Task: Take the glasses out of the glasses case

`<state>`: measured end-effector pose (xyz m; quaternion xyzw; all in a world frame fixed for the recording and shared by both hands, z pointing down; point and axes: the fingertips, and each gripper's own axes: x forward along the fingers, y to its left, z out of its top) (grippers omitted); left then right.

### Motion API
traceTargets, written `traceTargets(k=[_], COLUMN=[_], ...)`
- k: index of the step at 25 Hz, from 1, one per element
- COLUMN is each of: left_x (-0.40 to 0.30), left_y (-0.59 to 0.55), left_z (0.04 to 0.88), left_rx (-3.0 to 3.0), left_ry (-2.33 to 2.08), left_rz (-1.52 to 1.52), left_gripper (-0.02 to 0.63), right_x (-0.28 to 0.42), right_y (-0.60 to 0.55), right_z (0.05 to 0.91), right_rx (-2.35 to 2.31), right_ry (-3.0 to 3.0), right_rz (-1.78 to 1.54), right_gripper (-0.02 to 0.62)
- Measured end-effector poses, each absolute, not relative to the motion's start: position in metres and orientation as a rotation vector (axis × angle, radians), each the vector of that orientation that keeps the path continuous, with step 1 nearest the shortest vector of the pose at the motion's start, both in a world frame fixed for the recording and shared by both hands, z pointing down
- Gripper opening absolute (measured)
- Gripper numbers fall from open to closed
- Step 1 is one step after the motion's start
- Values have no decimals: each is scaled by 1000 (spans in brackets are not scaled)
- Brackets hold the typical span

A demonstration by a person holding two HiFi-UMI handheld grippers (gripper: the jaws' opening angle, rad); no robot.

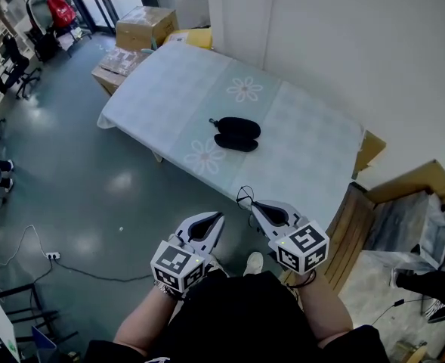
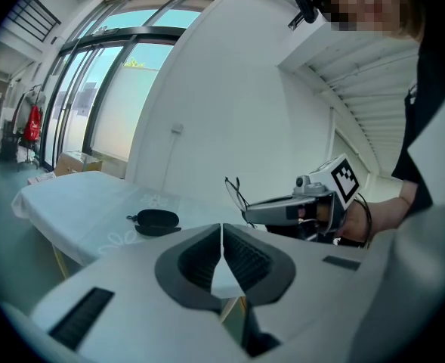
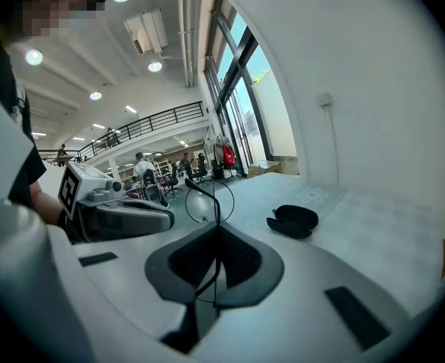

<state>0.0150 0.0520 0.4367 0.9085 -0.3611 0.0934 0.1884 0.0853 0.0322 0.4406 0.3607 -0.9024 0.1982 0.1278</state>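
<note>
While the right gripper (image 1: 258,207) pinches the glasses (image 1: 244,197), left gripper (image 1: 217,218) pressed together, empty, open glasses case (image 1: 236,133) on table (image 1: 169,89).

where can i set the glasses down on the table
The pale flowered tablecloth is mostly bare: the wide stretch from the open black glasses case to the cardboard boxes' end, and the checked patch on its other side. Only the centre is taken.

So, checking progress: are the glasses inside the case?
No, the right gripper pinches the glasses, apart from the case on the table.
</note>
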Motion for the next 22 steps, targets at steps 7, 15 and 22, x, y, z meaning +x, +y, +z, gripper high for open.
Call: traceTargets(k=[7, 15, 22], left_x=[26, 41, 51], left_y=[50, 58, 65], left_z=[432, 434, 434], left_rx=[2543, 2526, 2525], left_ry=[-1072, -1106, -1118], left_rz=[276, 272, 264], left_gripper=[31, 31, 31], right_x=[93, 106, 113], right_y=[32, 40, 47], right_z=[442, 444, 444], right_rx=[995, 949, 933], right_ry=[-2661, -2678, -2683], right_rz=[585, 582, 579], right_gripper=[26, 26, 25])
